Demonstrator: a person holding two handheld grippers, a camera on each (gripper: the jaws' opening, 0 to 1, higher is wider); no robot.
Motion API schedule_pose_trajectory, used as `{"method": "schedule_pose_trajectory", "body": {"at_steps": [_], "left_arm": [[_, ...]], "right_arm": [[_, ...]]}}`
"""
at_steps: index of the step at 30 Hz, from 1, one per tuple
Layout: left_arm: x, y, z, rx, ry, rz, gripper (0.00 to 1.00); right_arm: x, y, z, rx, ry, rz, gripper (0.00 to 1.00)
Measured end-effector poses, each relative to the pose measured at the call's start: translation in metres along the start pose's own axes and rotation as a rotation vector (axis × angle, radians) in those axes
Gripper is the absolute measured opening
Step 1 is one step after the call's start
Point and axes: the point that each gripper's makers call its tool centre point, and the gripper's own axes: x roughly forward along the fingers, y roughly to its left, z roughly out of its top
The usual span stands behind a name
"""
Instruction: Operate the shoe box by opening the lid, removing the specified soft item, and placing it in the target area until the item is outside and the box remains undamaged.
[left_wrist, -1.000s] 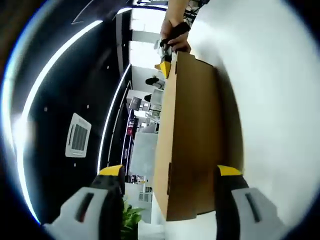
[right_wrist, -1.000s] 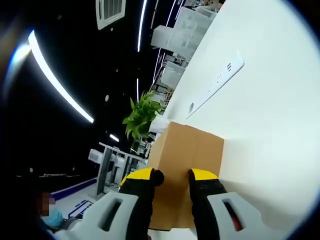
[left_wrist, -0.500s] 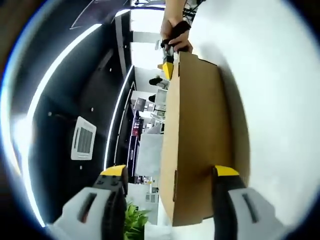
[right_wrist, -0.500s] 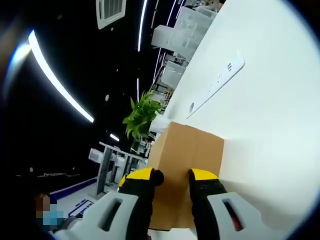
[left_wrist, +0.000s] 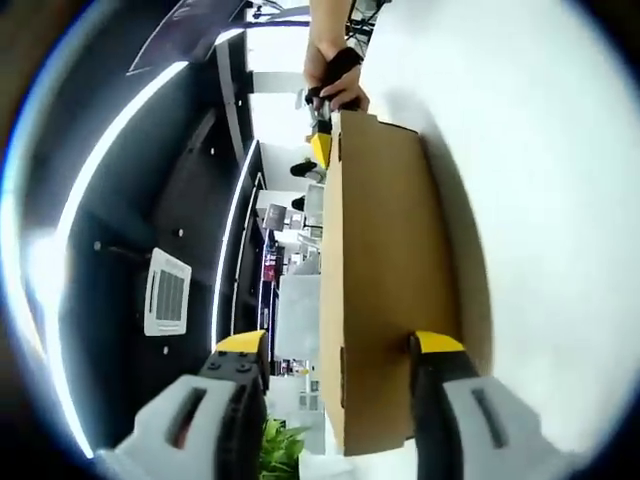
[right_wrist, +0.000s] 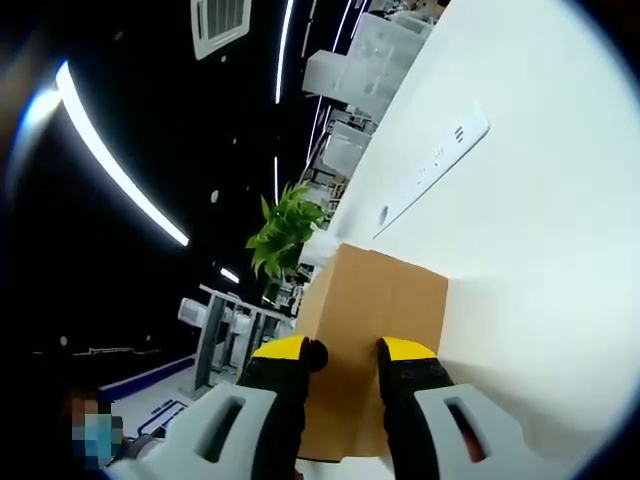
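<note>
So you are at the very start — the shoe box (left_wrist: 385, 290) lies on the white table (left_wrist: 540, 200) with its lid down, and no soft item is out yet. Your left gripper (left_wrist: 340, 345) stands spread wide, straddling the near end of the box, one jaw against its side, clamping nothing. At the far end, your right gripper (right_wrist: 343, 350) has its jaws drawn close over the box edge — whether they actually pinch cardboard, I cannot tell. Lifting the lid, removing and placing all remain.
</note>
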Motion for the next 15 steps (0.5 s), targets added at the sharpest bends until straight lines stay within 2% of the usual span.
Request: {"method": "schedule_pose_trajectory", "body": {"at_steps": [5, 9, 15], "left_arm": [[0.0006, -0.0012, 0.0000, 0.006, 0.010, 0.002, 0.53], [0.0010, -0.0096, 0.0005, 0.016, 0.016, -0.040, 0.42], [-0.0006, -0.0078, 0.0014, 0.020, 0.012, -0.034, 0.43]], "right_arm": [[0.0002, 0.0004, -0.0005, 0.003, 0.001, 0.004, 0.27], [-0.0002, -0.0006, 0.0011, 0.008, 0.006, 0.002, 0.27], [-0.0009, -0.0024, 0.0049, 0.007, 0.026, -0.015, 0.27]]}}
